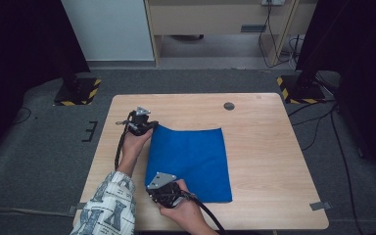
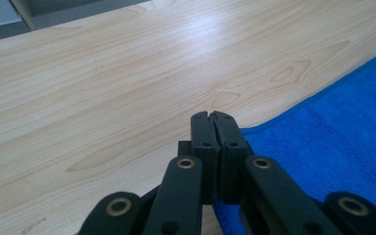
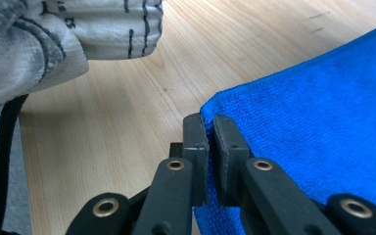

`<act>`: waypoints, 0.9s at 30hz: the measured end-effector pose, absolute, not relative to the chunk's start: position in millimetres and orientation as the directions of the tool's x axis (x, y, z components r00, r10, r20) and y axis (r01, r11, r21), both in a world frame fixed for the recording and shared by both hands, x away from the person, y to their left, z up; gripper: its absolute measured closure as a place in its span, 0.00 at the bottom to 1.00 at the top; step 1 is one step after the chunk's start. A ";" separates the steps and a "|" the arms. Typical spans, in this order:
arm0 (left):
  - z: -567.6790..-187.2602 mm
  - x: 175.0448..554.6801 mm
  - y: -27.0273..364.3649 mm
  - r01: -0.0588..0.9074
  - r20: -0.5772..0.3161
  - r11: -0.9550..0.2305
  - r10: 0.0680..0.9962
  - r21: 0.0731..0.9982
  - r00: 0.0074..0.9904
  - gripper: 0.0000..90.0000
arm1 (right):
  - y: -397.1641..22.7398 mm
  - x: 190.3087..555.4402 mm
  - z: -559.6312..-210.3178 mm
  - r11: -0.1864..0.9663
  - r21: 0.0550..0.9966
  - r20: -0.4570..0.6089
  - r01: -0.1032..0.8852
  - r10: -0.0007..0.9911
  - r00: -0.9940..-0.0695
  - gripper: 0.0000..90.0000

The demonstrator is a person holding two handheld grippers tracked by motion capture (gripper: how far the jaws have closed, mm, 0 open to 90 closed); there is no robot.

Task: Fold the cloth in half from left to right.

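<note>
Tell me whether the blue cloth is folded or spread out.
Spread flat: the blue cloth lies as one sheet on the table, its left corners pinched by the left gripper and right gripper.

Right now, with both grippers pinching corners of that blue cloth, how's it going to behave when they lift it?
The blue cloth will probably hang limp: it lies flat, and its corner bends up into the right gripper. Its fuzzy surface suggests it should not slip out of the left gripper. It looks thin, so likely light, dragging across the table rather than lifting all at once.
</note>
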State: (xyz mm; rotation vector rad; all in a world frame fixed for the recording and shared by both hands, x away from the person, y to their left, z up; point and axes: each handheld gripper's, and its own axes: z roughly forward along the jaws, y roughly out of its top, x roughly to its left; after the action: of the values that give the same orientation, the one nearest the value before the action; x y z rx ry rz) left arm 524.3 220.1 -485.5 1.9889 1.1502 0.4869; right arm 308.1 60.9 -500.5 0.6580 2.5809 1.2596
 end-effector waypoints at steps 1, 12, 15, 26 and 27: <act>-484.6 523.9 219.7 0.556 -0.049 -0.295 0.852 0.777 0.521 0.98 | 60.7 307.7 -499.1 0.541 0.785 0.016 0.302 0.470 -0.883 0.95; -473.1 520.8 225.6 0.546 -0.044 -0.286 0.858 0.788 0.513 0.98 | 60.8 304.9 -488.5 0.519 0.805 0.006 0.289 0.479 -0.878 0.95; -472.0 520.6 230.1 0.553 -0.050 -0.279 0.861 0.785 0.505 0.98 | 62.8 303.6 -482.2 0.508 0.816 -0.002 0.275 0.480 -0.877 0.95; -467.7 518.3 236.6 0.556 -0.041 -0.281 0.867 0.782 0.497 0.98 | 62.2 302.5 -475.6 0.501 0.825 -0.009 0.263 0.476 -0.879 0.96; -467.0 517.8 235.9 0.553 -0.041 -0.279 0.867 0.785 0.497 0.98 | 61.9 302.0 -475.1 0.500 0.825 -0.009 0.263 0.477 -0.879 0.96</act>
State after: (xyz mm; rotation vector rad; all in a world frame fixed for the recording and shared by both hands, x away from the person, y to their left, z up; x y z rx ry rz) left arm 517.8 235.9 -467.0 1.9690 1.1677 0.5160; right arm 302.0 61.9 -475.1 0.6308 2.5084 1.3192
